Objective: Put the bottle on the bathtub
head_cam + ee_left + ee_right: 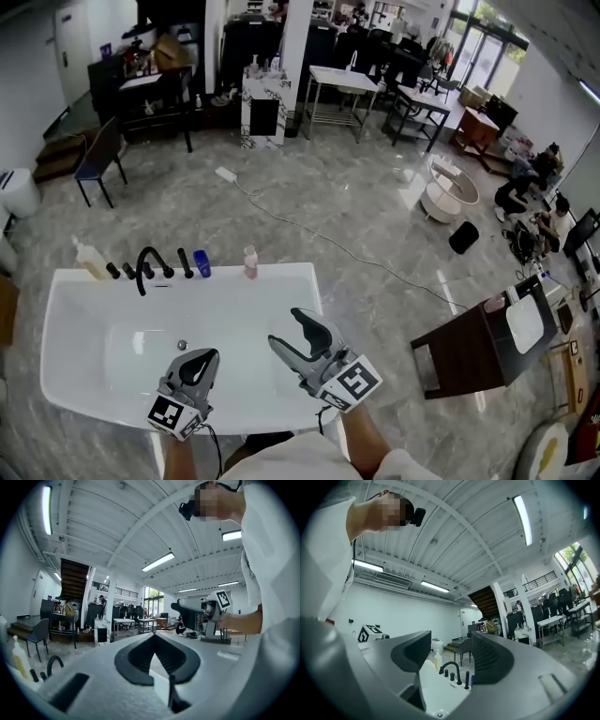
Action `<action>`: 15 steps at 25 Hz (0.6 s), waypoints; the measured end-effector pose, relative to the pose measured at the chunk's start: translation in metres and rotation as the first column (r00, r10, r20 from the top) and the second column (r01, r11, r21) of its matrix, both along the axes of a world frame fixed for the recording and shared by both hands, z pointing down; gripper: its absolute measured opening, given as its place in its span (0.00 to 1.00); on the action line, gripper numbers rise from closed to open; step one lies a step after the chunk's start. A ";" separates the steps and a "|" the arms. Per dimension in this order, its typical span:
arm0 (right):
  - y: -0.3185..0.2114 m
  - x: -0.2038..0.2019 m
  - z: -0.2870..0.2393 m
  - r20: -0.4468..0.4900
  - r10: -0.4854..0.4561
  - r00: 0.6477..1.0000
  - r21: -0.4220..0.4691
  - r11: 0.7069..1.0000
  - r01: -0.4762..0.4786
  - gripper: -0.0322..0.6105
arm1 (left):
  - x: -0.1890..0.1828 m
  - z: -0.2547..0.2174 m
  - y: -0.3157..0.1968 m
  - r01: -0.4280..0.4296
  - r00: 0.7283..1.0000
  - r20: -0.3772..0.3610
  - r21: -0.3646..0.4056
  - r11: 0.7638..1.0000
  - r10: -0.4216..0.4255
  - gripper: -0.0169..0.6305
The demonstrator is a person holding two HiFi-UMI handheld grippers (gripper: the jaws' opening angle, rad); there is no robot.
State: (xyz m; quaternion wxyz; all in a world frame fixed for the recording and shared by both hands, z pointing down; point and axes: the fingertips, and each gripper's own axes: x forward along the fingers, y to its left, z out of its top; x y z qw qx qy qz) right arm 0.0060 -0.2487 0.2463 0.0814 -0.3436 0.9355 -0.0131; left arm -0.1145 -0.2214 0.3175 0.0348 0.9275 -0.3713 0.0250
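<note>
**Lighting:** bright, even, cool white.

**Sources:** long ceiling strip lights (158, 561) in several rows, and daylight through tall windows (483, 37) at the far end, washed out almost to white.

**Floor (356, 187):** polished grey stone, with pale patches of sheen toward the windows.

**Bathtub (244, 319):** glossy white, with soft grey shading inside the basin.

**Distortion:** strong fisheye in both gripper views, with a dark round vignette at the corners and the ceiling beams bowed. The head view curves at its edges.

**Focus:** the left gripper (153, 635) and right gripper (450, 641) are soft and smeared close to their lenses. The room behind them is sharper.
</note>
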 end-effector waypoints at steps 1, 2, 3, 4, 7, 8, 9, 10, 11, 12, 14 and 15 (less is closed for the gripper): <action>0.002 0.002 -0.006 -0.006 0.003 1.000 0.010 1.000 -0.003 0.45 | 0.001 -0.004 -0.001 -0.002 1.000 0.004 0.009 1.000 0.002 0.03; 0.006 0.003 -0.009 -0.014 0.008 1.000 0.014 1.000 -0.008 0.45 | 0.002 -0.008 0.000 -0.006 1.000 0.006 0.013 1.000 0.006 0.03; 0.011 0.006 -0.009 -0.023 0.015 1.000 0.014 1.000 -0.015 0.44 | 0.004 -0.010 0.003 -0.012 1.000 0.006 0.014 1.000 0.012 0.03; 0.014 0.009 -0.009 -0.031 0.025 0.999 0.011 1.000 -0.025 0.44 | 0.007 -0.011 0.006 -0.020 1.000 0.005 0.015 1.000 0.020 0.03; 0.016 0.021 -0.013 -0.010 0.060 0.998 0.000 0.998 -0.060 0.37 | 0.017 -0.013 0.014 -0.041 0.999 0.008 0.017 0.999 0.041 0.03; 0.017 0.023 -0.017 0.011 0.067 0.998 0.002 0.998 -0.067 0.34 | 0.019 -0.014 0.015 -0.047 0.999 0.007 0.018 0.999 0.046 0.03; 0.019 0.024 -0.021 0.027 0.069 0.997 0.005 0.998 -0.070 0.32 | 0.022 -0.015 0.015 -0.052 0.999 0.006 0.020 0.998 0.052 0.03; 0.021 0.023 -0.023 0.033 0.070 0.997 0.008 0.997 -0.070 0.32 | 0.024 -0.017 0.016 -0.058 0.998 0.004 0.022 0.998 0.058 0.03; 0.023 0.023 -0.024 0.032 0.071 0.997 0.010 0.997 -0.072 0.31 | 0.026 -0.018 0.017 -0.064 0.998 0.004 0.025 0.998 0.064 0.03; 0.026 0.024 -0.024 0.031 0.074 0.997 0.009 0.997 -0.075 0.29 | 0.028 -0.020 0.018 -0.070 0.998 0.003 0.028 0.997 0.070 0.03; 0.028 0.028 -0.022 0.038 0.087 0.996 -0.002 0.996 -0.087 0.25 | 0.032 -0.021 0.019 -0.074 0.997 0.000 0.030 0.997 0.074 0.03; 0.029 0.030 -0.021 0.047 0.095 0.994 -0.009 0.995 -0.095 0.22 | 0.034 -0.022 0.019 -0.071 0.997 -0.006 0.028 0.997 0.071 0.03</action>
